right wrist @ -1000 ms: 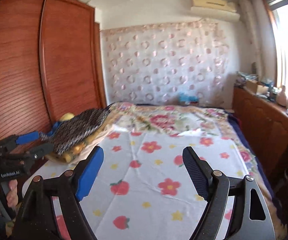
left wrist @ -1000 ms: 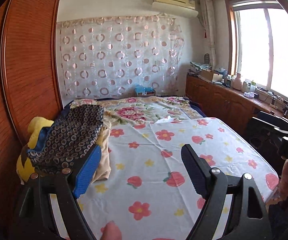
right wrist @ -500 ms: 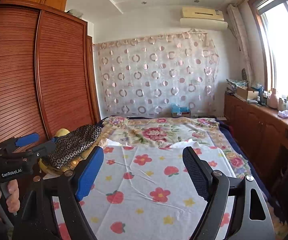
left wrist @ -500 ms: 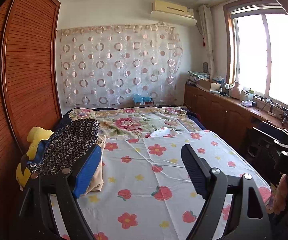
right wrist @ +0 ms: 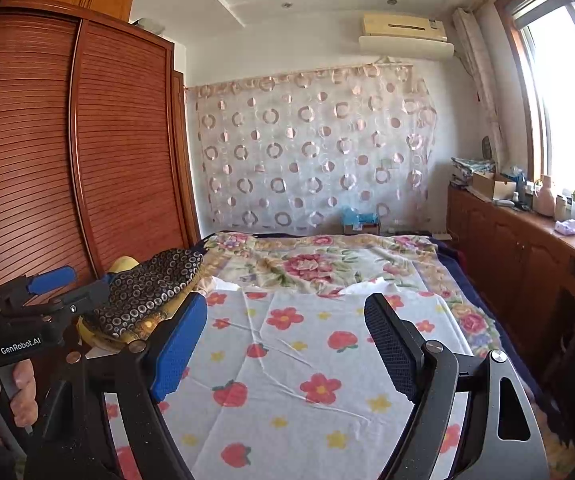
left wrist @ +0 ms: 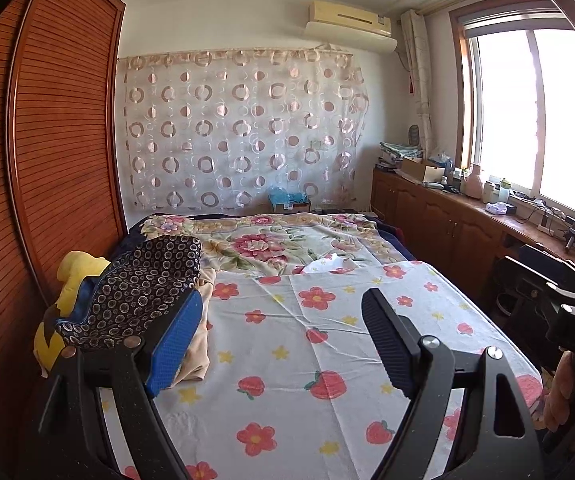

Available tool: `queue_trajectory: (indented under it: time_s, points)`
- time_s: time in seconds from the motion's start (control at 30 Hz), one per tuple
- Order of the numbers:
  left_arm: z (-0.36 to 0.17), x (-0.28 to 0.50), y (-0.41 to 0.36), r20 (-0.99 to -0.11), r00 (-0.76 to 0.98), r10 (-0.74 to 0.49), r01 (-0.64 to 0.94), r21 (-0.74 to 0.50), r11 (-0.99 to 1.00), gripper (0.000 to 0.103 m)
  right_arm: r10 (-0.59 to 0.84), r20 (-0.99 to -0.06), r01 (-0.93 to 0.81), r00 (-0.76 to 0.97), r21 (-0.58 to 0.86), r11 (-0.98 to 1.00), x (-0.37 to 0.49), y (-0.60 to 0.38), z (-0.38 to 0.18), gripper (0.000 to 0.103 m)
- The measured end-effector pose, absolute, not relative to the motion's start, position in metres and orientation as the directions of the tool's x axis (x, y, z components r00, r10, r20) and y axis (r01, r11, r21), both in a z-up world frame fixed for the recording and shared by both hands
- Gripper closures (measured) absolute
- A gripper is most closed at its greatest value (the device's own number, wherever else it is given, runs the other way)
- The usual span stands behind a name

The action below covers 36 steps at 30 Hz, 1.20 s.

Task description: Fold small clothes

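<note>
The bed [left wrist: 327, 360] fills both views, its strawberry-and-flower sheet [right wrist: 307, 360] spread flat and bare over the near half, a rose-patterned blanket [left wrist: 279, 240] beyond it toward the far edge. The clothes sit in one heap [left wrist: 139, 300] on the bed's left edge, beside the wardrobe [left wrist: 47, 160]: a dark ring-patterned garment [right wrist: 151, 288] draped on top, beige cloth [left wrist: 203, 344] under it, and something yellow [left wrist: 75, 268] at the back. Whether these pieces are folded or only piled, the pictures do not settle — the heap looks loose, yet it could as well be a finished stack set aside.

Both grippers hover above the near edge of the bed, level and pointing down the room. The left gripper [left wrist: 283, 344] has its jaws spread wide with nothing between them; the right gripper [right wrist: 283, 344] is just as wide and just as empty. No cloth is in hand, so no fold is under way. If pieces remain to fold, the bare sheet is the working ground and the heap the source; if not, nothing more is asked of either gripper.

Containers: a cardboard box [right wrist: 491, 186] stands on the window-side cabinet top and a small box with blue stuff [left wrist: 287, 200] on it lies past the bed's far edge — their contents are too small to tell.
</note>
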<state>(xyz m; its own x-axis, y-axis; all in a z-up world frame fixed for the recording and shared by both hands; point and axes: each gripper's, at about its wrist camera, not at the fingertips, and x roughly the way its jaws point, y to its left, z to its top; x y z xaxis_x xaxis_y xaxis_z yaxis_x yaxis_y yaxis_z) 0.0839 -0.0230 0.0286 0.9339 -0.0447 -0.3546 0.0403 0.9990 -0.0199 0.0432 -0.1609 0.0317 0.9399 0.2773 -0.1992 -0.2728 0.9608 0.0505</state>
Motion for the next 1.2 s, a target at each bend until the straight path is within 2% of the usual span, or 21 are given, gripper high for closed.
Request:
queue_trajectory:
  time_s: [1.2]
  points:
    - [0.027,0.079,-0.019,-0.345,0.938,-0.033,0.029,-0.016,0.999,0.020,0.285,-0.196,-0.282,0.938,0.042,0.958,0.041,-0.171,0.031,0.020]
